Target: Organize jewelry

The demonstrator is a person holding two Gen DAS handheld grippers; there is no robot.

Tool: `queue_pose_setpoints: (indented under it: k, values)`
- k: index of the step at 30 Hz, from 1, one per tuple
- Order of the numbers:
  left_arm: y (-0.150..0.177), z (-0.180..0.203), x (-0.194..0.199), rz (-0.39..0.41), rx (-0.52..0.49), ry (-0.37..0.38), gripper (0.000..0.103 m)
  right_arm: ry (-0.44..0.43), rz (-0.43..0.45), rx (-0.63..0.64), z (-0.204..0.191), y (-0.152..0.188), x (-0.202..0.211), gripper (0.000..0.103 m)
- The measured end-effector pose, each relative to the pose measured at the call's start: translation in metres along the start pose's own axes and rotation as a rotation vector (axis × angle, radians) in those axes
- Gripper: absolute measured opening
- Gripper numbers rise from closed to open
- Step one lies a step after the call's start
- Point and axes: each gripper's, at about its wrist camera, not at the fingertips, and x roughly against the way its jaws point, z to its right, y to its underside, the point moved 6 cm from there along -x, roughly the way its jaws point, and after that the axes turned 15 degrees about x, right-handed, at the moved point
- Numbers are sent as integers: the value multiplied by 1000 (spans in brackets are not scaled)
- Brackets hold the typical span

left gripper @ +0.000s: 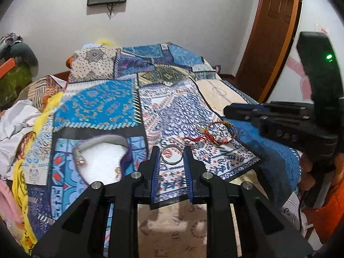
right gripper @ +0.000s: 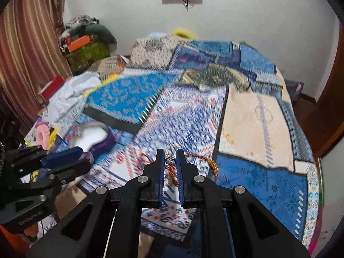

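Observation:
A silver bangle [left gripper: 171, 155] sits between the tips of my left gripper [left gripper: 171, 153]; the blue pads touch its sides and grip it just above the patterned cloth. A red cord bracelet [left gripper: 216, 134] lies on the cloth to the right of it. My right gripper [right gripper: 170, 161] has its jaws narrowed on a small silver charm [right gripper: 170, 161] of that red cord [right gripper: 200, 157], which trails right. A purple heart-shaped jewelry box [left gripper: 103, 157] with a white lining lies open at the left, holding small pieces; it also shows in the right wrist view [right gripper: 94, 136].
The patchwork blue cloth [left gripper: 107, 107] covers a bed. Crumpled white and yellow fabric [left gripper: 19, 124] lies along the left edge. A wooden door [left gripper: 273, 28] stands at the right. Striped curtains [right gripper: 25, 53] and piled boxes [right gripper: 86, 43] stand at the far left.

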Motion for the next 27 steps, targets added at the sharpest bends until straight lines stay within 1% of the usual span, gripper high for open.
queue_pose_setpoints:
  k: [5, 9, 16, 21, 27]
  values:
    - [-10, -15, 21, 51, 15, -24, 21, -12, 76, 22, -18, -25, 22, 10]
    - [-19, -33, 42, 104, 27, -48, 21, -31, 126, 47, -37, -41, 32, 10]
    - [-28, -65, 67, 162, 63, -91, 21, -65, 174, 100, -75, -62, 37, 10]
    - [-24, -85, 69, 158, 89, -111, 21, -105, 185, 129, -97, -71, 28, 10]
    - [-13, -97, 53, 110, 113, -110, 20, -152, 146, 139, -115, -71, 1, 10]
